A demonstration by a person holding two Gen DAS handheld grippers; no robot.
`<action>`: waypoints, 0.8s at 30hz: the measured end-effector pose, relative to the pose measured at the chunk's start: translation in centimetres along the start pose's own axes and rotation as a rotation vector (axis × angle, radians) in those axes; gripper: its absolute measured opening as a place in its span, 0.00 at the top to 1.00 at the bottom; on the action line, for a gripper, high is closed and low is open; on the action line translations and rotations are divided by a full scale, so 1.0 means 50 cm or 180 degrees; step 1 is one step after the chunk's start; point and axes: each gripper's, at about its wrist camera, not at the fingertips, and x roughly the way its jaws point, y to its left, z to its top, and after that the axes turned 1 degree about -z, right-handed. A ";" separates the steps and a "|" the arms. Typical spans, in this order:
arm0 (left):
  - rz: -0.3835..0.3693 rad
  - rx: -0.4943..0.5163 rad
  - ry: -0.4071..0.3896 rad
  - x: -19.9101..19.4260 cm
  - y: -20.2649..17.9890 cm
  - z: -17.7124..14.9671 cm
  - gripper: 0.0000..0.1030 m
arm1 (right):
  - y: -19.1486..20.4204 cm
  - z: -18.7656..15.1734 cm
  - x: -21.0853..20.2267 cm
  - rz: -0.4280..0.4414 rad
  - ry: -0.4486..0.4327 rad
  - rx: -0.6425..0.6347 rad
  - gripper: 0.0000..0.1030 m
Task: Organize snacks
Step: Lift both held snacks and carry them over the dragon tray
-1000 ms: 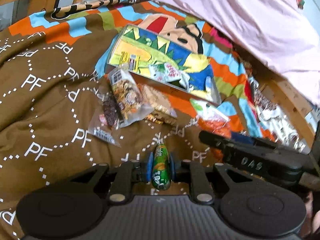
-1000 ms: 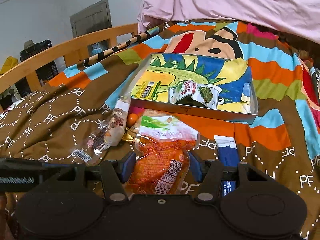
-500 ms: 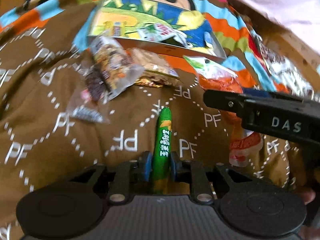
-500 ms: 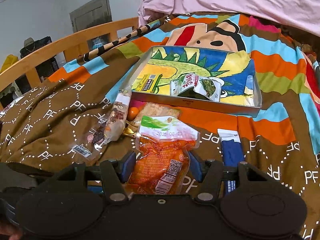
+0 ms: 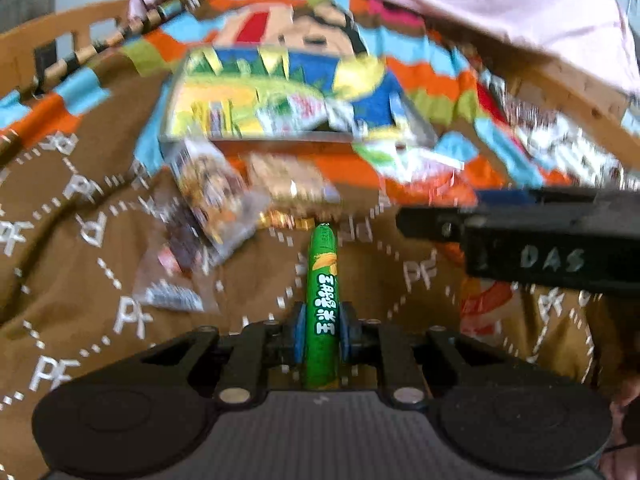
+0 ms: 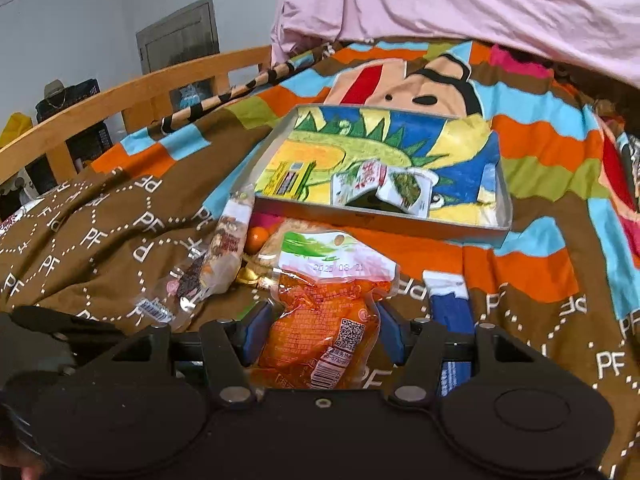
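Surface: bedspread, brown with white "PF" print and bright stripes, carries everything; a wooden bed rail runs along its left edge.

Left gripper: fingers narrow, pinched on a green sausage stick near its lower end, so the free end points forward toward the box, probably for an end-first drop. This view is motion-blurred.

Right gripper: fingers sit at medium width against both sides of an orange vacuum-sealed snack pack. The pack bulges between the pads and looks gripped, and its dated white-and-green header points at the box.

Box: shallow box printed with a dinosaur cartoon lies on the striped part of the bedspread, beyond both grippers. It looks like the place to gather the snacks.

Already inside: a yellow-green packet near the box's left wall and a white-green pouch against its near wall.

Loose pile: clear mixed-snack bag, a small orange ball-shaped piece and gold-wrapped sweets lie just outside the box's near-left corner. A blue-and-white packet lies beside the right gripper.

Judgement: both tools are loaded and aimed at the box. Two snacks are in it and several lie outside, so sorting seems early.

Risk: the soft bedspread may let the box tilt when items land.
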 end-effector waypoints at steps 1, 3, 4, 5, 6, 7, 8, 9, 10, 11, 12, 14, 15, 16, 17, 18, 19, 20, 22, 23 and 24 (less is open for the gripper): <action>0.0012 -0.0017 -0.0081 -0.009 0.001 0.003 0.82 | 0.000 0.002 -0.002 -0.0004 -0.0025 0.0006 0.43; 0.0039 -0.0061 -0.0255 -0.028 0.004 0.010 0.82 | -0.003 0.007 -0.006 0.0002 -0.0076 0.0030 0.43; 0.0049 -0.0087 -0.0319 -0.034 0.006 0.015 0.82 | -0.005 0.009 -0.007 0.0006 -0.0094 0.0042 0.43; 0.0059 -0.0138 -0.0404 -0.039 0.010 0.021 0.82 | -0.006 0.012 -0.008 0.0008 -0.0108 0.0046 0.43; 0.0059 -0.0188 -0.0482 -0.044 0.014 0.024 0.82 | -0.008 0.015 -0.008 0.0003 -0.0128 0.0049 0.43; 0.0054 -0.0224 -0.0542 -0.046 0.019 0.028 0.82 | -0.010 0.020 -0.008 -0.0004 -0.0153 0.0060 0.43; 0.0053 -0.0264 -0.0624 -0.052 0.023 0.032 0.82 | -0.013 0.024 -0.009 -0.0008 -0.0181 0.0077 0.43; 0.0065 -0.0287 -0.0683 -0.056 0.025 0.035 0.82 | -0.015 0.027 -0.010 -0.0010 -0.0204 0.0096 0.43; 0.0085 -0.0304 -0.0738 -0.059 0.028 0.038 0.82 | -0.018 0.029 -0.011 -0.0012 -0.0227 0.0121 0.43; 0.0107 -0.0310 -0.0774 -0.061 0.029 0.041 0.82 | -0.021 0.031 -0.012 -0.0016 -0.0242 0.0139 0.43; 0.0129 -0.0311 -0.0797 -0.061 0.029 0.045 0.82 | -0.023 0.032 -0.012 -0.0023 -0.0250 0.0155 0.43; 0.0157 -0.0327 -0.0834 -0.062 0.032 0.048 0.82 | -0.026 0.032 -0.011 -0.0035 -0.0250 0.0184 0.43; 0.0153 -0.0353 -0.0850 -0.061 0.035 0.050 0.82 | -0.027 0.033 -0.009 -0.0035 -0.0247 0.0193 0.43; 0.0132 -0.0388 -0.0869 -0.062 0.038 0.051 0.82 | -0.028 0.033 -0.008 -0.0034 -0.0246 0.0197 0.43; 0.0098 -0.0424 -0.0893 -0.065 0.042 0.050 0.82 | -0.028 0.033 -0.008 -0.0034 -0.0249 0.0191 0.43; 0.0063 -0.0461 -0.0920 -0.067 0.045 0.052 0.82 | -0.028 0.034 -0.007 -0.0034 -0.0255 0.0186 0.43; 0.0025 -0.0497 -0.0949 -0.068 0.049 0.054 0.82 | -0.027 0.034 -0.006 -0.0032 -0.0265 0.0184 0.43; 0.0003 -0.0510 -0.0971 -0.070 0.051 0.054 0.82 | -0.027 0.035 -0.006 -0.0028 -0.0273 0.0184 0.43; -0.0032 -0.0519 -0.1027 -0.072 0.055 0.058 0.82 | -0.025 0.039 -0.003 -0.0021 -0.0280 0.0173 0.43; -0.0045 -0.0513 -0.1051 -0.072 0.057 0.062 0.82 | -0.025 0.042 0.000 -0.0016 -0.0283 0.0159 0.43; -0.0052 -0.0510 -0.1070 -0.071 0.059 0.067 0.82 | -0.024 0.047 0.002 -0.0013 -0.0292 0.0141 0.43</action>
